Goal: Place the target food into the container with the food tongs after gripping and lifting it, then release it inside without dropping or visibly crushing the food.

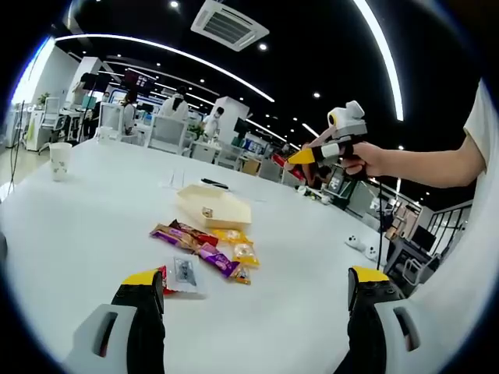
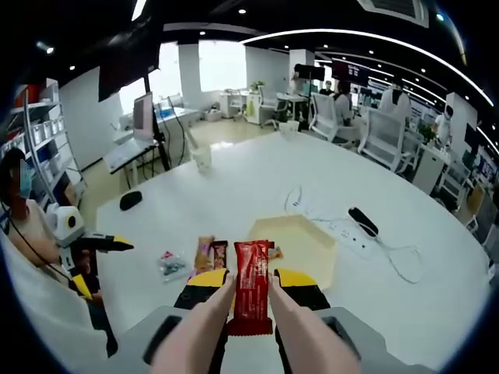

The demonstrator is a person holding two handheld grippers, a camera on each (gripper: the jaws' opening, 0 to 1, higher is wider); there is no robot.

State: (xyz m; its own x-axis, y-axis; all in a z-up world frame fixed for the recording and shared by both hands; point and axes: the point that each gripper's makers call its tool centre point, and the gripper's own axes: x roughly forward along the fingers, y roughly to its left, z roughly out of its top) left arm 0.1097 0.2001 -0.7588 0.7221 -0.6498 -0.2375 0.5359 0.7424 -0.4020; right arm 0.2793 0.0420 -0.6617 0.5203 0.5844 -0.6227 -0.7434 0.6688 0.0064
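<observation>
Left gripper [image 1: 257, 290] low over the white table [image 1: 78, 234], its two yellow-tipped jaws spread wide apart, nothing between them. Ahead of it on the tabletop, a loose cluster of wrapped snacks [image 1: 204, 253]: purple and brown bars, small yellow packets, a clear packet with a red end just beside the left jaw tip. Beyond the cluster, a pale yellow tray [image 1: 214, 205] with one small item inside. Further off to the left, a white paper cup [image 1: 60, 160], standing upright. High on the right, a hand around the right gripper [image 1: 300, 156], raised well above the table.

In the right gripper view, right gripper [image 2: 250, 279] holding a pair of flesh-coloured tongs [image 2: 292, 335], pressed together on them, the two tong arms pinching a red wrapped bar [image 2: 251, 296]. Bar held upright, lifted clear of the table, just short of the same tray [image 2: 312, 249], here a pale yellow hexagon. Other snacks [image 2: 210, 253] lying left of the tray. Black remote [image 2: 362, 221] and a white cable [image 2: 405, 253] beyond the tray. Left gripper [image 2: 117, 245] at the left edge, hovering apart from the snacks
</observation>
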